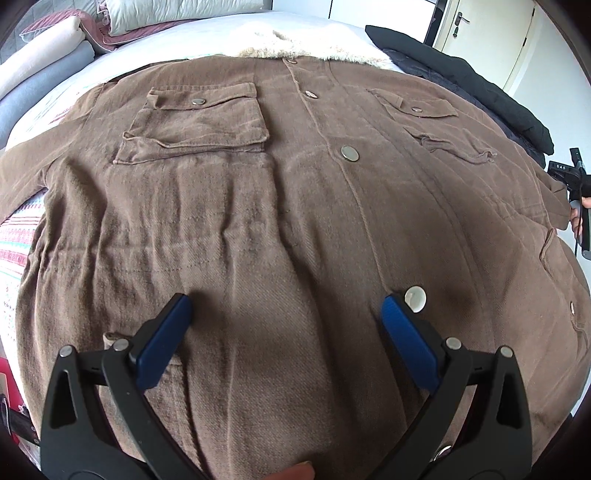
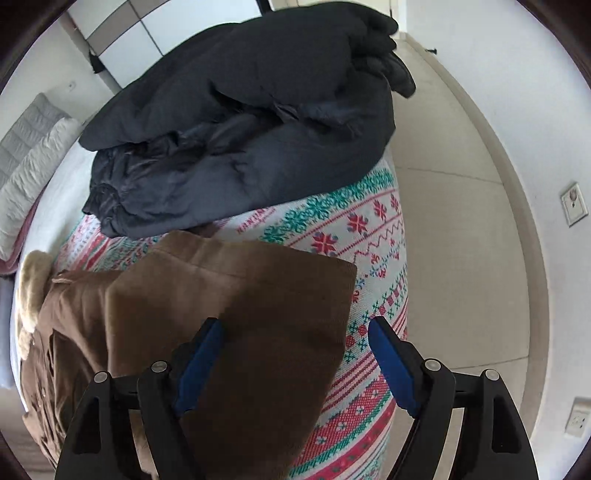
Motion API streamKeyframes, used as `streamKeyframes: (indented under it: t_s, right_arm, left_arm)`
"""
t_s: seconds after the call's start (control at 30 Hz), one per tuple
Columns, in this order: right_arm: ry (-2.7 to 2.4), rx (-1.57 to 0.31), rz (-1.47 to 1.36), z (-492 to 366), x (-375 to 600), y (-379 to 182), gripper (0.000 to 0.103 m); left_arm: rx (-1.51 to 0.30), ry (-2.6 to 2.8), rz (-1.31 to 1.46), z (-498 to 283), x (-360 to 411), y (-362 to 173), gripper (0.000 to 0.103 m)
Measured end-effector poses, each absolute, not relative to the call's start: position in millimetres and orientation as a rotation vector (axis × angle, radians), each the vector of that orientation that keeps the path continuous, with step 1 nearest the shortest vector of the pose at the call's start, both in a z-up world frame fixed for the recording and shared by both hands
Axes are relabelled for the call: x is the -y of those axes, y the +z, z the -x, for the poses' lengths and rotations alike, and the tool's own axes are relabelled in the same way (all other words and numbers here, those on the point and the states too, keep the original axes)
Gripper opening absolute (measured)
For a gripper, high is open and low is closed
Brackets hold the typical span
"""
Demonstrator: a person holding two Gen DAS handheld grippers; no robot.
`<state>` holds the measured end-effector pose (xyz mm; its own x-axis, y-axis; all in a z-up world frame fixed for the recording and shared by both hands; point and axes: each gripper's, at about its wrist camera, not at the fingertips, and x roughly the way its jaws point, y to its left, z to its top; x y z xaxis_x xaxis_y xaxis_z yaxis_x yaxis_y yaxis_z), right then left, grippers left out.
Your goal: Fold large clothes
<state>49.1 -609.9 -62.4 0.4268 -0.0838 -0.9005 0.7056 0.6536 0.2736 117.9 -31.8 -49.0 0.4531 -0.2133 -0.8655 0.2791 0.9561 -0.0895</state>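
Brown coat (image 1: 295,206) lies front-up, spread flat across the bed (image 2: 369,236), fur collar (image 1: 314,46) at the far end twd the pillows (image 1: 177,11); we see its placket w/ metal snaps running down the middle, one flap pocket (image 1: 192,122) on the left chest and another (image 1: 417,105) on the right. Our left tool (image 1: 286,306) hangs just above the lower front of the coat, blue pads (image 1: 162,350) spread wide apart, nothing between them; a pale snap (image 1: 415,297) sits just beside the right pad. Our right tool (image 2: 295,328) is at the coat's right sleeve (image 2: 236,314); its jaws stand wide too, gripping nothing; sleeve cloth lies between the pads and under the left one, sleeve end pointing twd the bed edge; we can't tell whether the pads touch the cloth. In the left view the right tool shows only as a dark body at the far right edge, by the sleeve tip. Bedcover is a knit-look print in red, teal & white. Black puffy jacket (image 2: 251,122) sits bundled on the bed just beyond the sleeve, near the corner; apart from the brown coat as far as we can see. Beige floor tiles (image 2: 461,229) and a white wall w/ sockets (image 2: 574,203) lie past the bed edge; white door (image 1: 480,26) at the back in the left view.
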Motion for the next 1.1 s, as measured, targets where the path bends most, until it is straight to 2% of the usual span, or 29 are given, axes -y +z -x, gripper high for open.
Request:
streamKeyframes:
  t_s: [0.03,0.1,0.13,0.17,0.43,0.57,0.63,0.7,0.77,0.83,0.9,0.93,0.97,1.03,1.1]
  right_arm:
    - [-0.561,-0.987,-0.725,-48.0,609.2,-61.9,0.079]
    - [-0.59,-0.959,-0.607,-51.7,598.7,-47.2,0.051]
    - [-0.578,-0.948,-0.531,-55.0,591.3,-36.0,0.011]
    - [-0.539,-0.915,-0.496,-56.7,583.4,-21.0,0.008]
    - [-0.61,-0.506,-0.039,-35.9,507.5,159.9,0.007]
    - [-0.801,-0.325,0.099,12.6,518.3,202.7,0.007]
    - [-0.846,-0.339,0.085,36.7,539.1,187.8,0.007]
    - [-0.884,-0.429,0.09,52.7,563.9,149.5,0.007]
    - [-0.91,-0.566,0.079,62.1,586.0,91.0,0.008]
    - [-0.877,-0.796,0.007,64.4,607.6,12.3,0.009]
    - [-0.795,-0.994,-0.11,73.6,618.9,-61.7,0.019]
    - [-0.781,-1.026,-0.155,80.7,619.1,-84.9,0.028]
    - [-0.835,-1.06,-0.165,86.7,619.3,-100.8,0.033]
    - [-0.863,-1.128,-0.204,97.2,626.2,-119.1,0.038]
    - [-0.841,-1.123,-0.291,107.1,637.2,-114.4,0.038]
  left_arm:
    - [-1.059,-0.303,-0.069,-118.8,32.3,-49.0,0.102]
    - [-1.059,-0.301,-0.07,-119.9,33.0,-49.1,0.102]
    - [-1.059,-0.301,-0.07,-120.5,33.2,-49.0,0.102]
    - [-1.058,-0.301,-0.07,-120.5,33.3,-48.7,0.102]
    - [-1.05,-0.318,-0.079,-116.0,32.4,-46.7,0.102]
    - [-1.05,-0.333,-0.093,-110.1,33.9,-45.9,0.102]
    - [-1.054,-0.345,-0.11,-107.6,35.2,-46.2,0.102]
    - [-1.059,-0.352,-0.127,-105.5,36.4,-47.1,0.102]
    - [-1.068,-0.357,-0.147,-103.0,37.9,-47.5,0.102]
    - [-1.072,-0.36,-0.161,-101.2,39.1,-47.1,0.102]
    - [-1.075,-0.367,-0.168,-98.3,38.8,-48.2,0.102]
    - [-1.075,-0.371,-0.17,-97.1,39.0,-48.4,0.102]
    - [-1.075,-0.374,-0.172,-96.3,38.2,-48.9,0.102]
    - [-1.073,-0.379,-0.176,-95.4,37.0,-49.9,0.102]
    - [-1.075,-0.377,-0.179,-94.6,38.0,-51.1,0.102]
